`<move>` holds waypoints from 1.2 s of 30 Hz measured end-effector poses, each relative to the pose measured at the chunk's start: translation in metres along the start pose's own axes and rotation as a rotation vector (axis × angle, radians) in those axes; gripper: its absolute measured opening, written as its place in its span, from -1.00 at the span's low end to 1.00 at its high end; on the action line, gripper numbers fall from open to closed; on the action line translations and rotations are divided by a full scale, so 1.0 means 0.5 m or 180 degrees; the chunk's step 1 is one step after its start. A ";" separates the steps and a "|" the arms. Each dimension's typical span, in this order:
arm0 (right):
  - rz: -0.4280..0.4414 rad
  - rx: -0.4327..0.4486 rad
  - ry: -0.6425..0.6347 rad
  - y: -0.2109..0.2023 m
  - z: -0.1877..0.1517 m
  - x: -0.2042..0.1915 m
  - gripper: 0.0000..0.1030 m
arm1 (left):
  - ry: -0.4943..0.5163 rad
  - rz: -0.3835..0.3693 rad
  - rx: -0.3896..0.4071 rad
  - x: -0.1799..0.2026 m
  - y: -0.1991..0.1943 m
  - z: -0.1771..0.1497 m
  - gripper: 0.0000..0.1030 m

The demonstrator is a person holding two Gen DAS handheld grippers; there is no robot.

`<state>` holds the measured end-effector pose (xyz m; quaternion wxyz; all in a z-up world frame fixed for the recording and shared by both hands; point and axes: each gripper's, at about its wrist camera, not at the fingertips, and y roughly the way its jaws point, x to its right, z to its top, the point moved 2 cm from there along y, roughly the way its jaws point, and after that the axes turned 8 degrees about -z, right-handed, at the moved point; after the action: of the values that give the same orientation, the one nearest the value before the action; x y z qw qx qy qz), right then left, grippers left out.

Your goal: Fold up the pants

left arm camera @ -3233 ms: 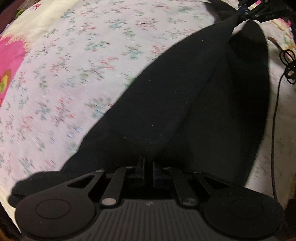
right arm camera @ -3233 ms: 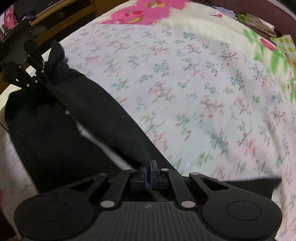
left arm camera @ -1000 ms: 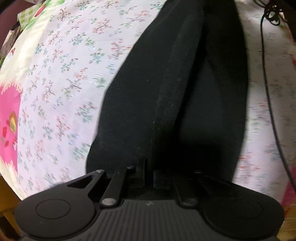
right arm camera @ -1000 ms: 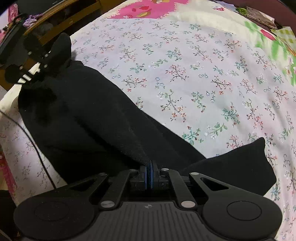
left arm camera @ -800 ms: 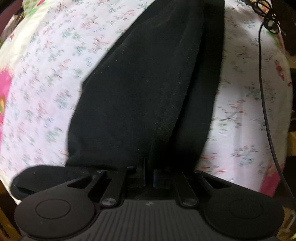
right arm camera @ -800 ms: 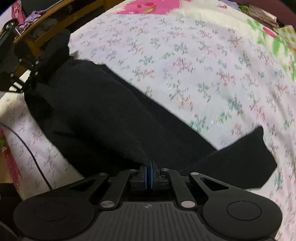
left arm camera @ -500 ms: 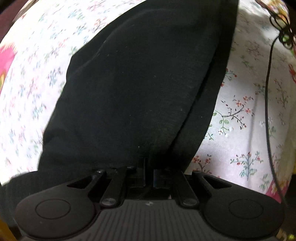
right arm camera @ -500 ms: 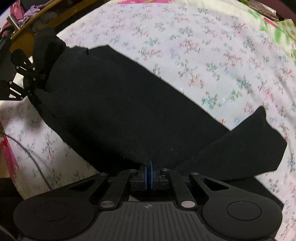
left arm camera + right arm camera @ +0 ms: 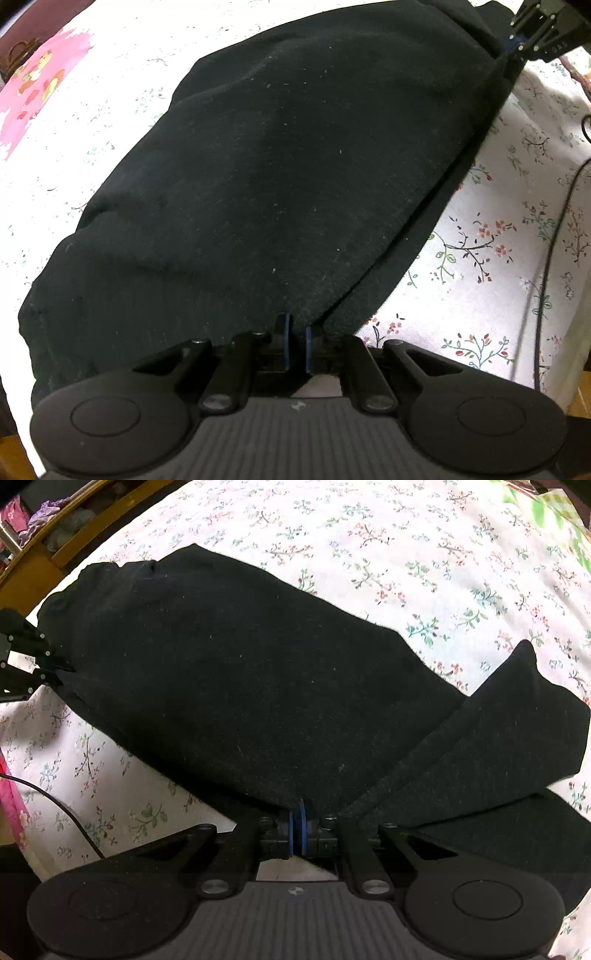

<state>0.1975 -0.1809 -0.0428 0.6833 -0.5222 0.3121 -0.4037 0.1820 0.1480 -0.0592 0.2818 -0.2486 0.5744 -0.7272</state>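
Both my grippers point steeply down at the bed. In the left wrist view the black pants (image 9: 280,177) fill the centre and left of the frame, lying folded lengthwise on the floral bedsheet (image 9: 491,258), with a long doubled edge running from the lower centre up toward the upper right corner. My left gripper (image 9: 295,341) sits at lower centre; its blue-edged pads stand nearly together with only a narrow slot between them, and the black fabric bunches right at the tips, so I read it as pinching the pants' edge. At the upper right corner of that view I see my right gripper (image 9: 517,42) clamped on the far end of the same edge. A thin black cable (image 9: 550,254) trails down the sheet along the right side, apart from the pants. A pink printed patch (image 9: 40,85) shows at upper left. In the right wrist view the pants (image 9: 236,686) stretch from lower centre toward the left edge, where the left gripper (image 9: 55,664) meets the cloth. The right gripper (image 9: 298,825) at lower centre has its blue pads pressed fully together on the fabric. One loose flap of the pants sticks up toward the right of the frame. A wooden bed frame (image 9: 74,539) curves across the upper left corner.
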 end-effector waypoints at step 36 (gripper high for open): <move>-0.0095 0.0008 0.0100 0.009 -0.016 0.006 -1.00 | -0.0716 0.0453 0.0627 0.014 -0.162 -0.105 -0.46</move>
<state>0.1933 -0.1865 -0.0491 0.6729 -0.5195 0.3144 -0.4224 0.1309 0.1942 0.0086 0.4182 -0.2583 0.4813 -0.7258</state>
